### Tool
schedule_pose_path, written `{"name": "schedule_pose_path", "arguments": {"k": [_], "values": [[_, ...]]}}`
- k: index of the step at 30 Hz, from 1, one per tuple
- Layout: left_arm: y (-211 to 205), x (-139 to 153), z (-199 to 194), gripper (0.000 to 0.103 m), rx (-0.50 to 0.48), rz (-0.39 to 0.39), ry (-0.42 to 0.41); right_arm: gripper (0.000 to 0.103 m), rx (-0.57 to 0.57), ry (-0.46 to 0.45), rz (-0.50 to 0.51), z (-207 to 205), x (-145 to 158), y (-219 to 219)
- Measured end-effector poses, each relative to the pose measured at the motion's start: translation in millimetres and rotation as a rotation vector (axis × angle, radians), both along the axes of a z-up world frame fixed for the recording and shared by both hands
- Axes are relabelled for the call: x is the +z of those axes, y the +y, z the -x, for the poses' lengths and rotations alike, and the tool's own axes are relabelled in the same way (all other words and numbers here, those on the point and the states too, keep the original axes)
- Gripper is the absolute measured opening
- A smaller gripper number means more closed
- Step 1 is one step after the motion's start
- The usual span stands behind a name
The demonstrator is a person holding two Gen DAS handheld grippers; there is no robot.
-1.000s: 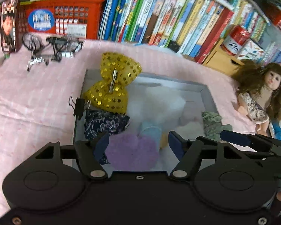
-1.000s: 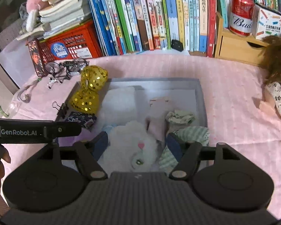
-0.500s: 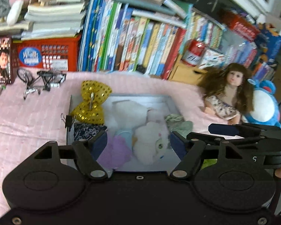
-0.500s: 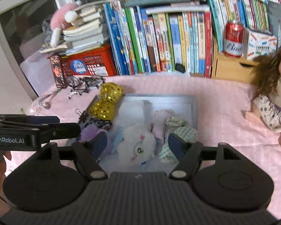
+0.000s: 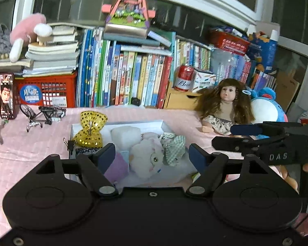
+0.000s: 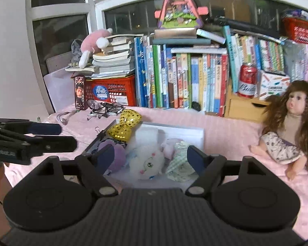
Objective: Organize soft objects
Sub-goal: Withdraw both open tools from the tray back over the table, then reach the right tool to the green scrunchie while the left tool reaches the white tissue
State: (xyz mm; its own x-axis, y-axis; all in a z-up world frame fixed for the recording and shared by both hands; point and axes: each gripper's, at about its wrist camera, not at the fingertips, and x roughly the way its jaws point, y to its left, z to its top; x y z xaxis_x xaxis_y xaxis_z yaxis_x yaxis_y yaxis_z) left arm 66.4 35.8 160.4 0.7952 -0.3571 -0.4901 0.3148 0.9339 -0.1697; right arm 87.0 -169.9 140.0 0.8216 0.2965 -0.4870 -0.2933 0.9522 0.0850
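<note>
A shallow grey tray (image 5: 133,123) (image 6: 180,130) on the pink cloth holds soft things: a white plush toy (image 5: 146,156) (image 6: 147,162), a purple plush (image 5: 116,165) (image 6: 113,155), a white foam block (image 5: 125,133), a green checked cloth (image 5: 172,146) (image 6: 179,161) and a gold sequin bow (image 5: 90,130) (image 6: 124,126) on its left rim. My left gripper (image 5: 152,156) is open and empty, held back above the tray's near side. My right gripper (image 6: 151,156) is open and empty, likewise above the near side.
A long-haired doll (image 5: 224,108) (image 6: 291,127) sits right of the tray, a blue plush (image 5: 267,106) behind it. Books, a red basket (image 5: 45,91), a red can (image 6: 247,81) and a wooden drawer box line the back. A small metal bicycle (image 5: 44,113) lies at left.
Both grippers have pulled back and risen away from the tray, so it looks smaller and the shelf and window above have come into view. Both stay open.
</note>
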Motion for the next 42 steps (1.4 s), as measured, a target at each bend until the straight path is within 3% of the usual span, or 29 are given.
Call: {"name": "schedule_pose_path", "arguments": {"k": [6, 18, 29, 36, 42], "values": [[-8.4, -18.4, 39.5, 0.077, 0.011, -0.052, -0.105, 0.086, -0.076, -0.055, 0.003, 24.0, -16.2, -25.6], [-25.9, -67.5, 85.0, 0.081, 0.080, -0.118, -0.179, 0.086, -0.213, -0.130, -0.047, 65.9, -67.4, -62.9], [-35.4, -103.4, 92.1, 0.082, 0.118, -0.137, -0.126, 0.086, -0.259, -0.098, -0.027, 67.3, -105.1, -78.9], [-41.3, -129.1, 91.6, 0.081, 0.219, -0.078, -0.089, 0.085, -0.250, -0.026, -0.141, 54.9, -122.9, -95.5], [-36.9, -143.7, 80.0, 0.076, 0.304, -0.024, -0.046, 0.080, -0.244, 0.001, -0.091, 41.3, -130.6, -95.2]]}}
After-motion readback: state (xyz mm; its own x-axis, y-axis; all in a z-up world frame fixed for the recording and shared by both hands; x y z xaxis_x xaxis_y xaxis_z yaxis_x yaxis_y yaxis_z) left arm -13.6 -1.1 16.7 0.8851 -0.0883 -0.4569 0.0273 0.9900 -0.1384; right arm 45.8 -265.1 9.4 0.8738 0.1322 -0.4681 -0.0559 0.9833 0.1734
